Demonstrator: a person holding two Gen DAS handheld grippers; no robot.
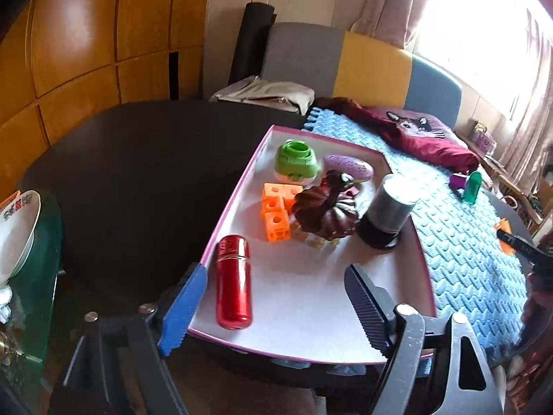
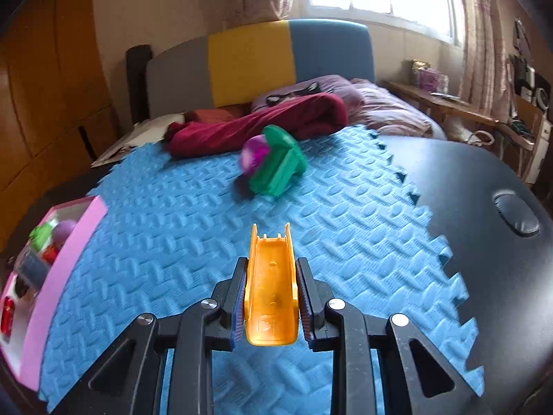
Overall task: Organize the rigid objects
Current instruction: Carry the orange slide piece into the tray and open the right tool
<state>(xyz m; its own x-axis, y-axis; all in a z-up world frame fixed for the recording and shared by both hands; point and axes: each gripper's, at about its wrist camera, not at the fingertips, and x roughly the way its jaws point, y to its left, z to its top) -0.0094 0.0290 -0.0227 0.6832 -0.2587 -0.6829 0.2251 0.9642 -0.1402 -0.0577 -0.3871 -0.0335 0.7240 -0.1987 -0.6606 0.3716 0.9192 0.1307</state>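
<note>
A pink-rimmed white tray (image 1: 311, 297) holds a red bottle (image 1: 233, 282), orange cubes (image 1: 276, 212), a green cap (image 1: 295, 160), a purple oval (image 1: 349, 166), a dark brown ridged toy (image 1: 326, 212) and a grey cylinder (image 1: 389, 207). My left gripper (image 1: 273, 306) is open over the tray's near edge, the red bottle between its fingers. My right gripper (image 2: 271, 294) is shut on an orange plastic ramp piece (image 2: 271, 290) above the blue foam mat (image 2: 193, 221). A green and purple toy (image 2: 273, 162) lies farther on the mat, also in the left wrist view (image 1: 466, 183).
The tray (image 2: 65, 259) sits at the mat's left edge on a black table (image 2: 484, 207). A maroon cloth (image 2: 262, 121) lies at the mat's far end before a bed headboard. A bowl (image 1: 17, 228) stands on a glass side table at the left.
</note>
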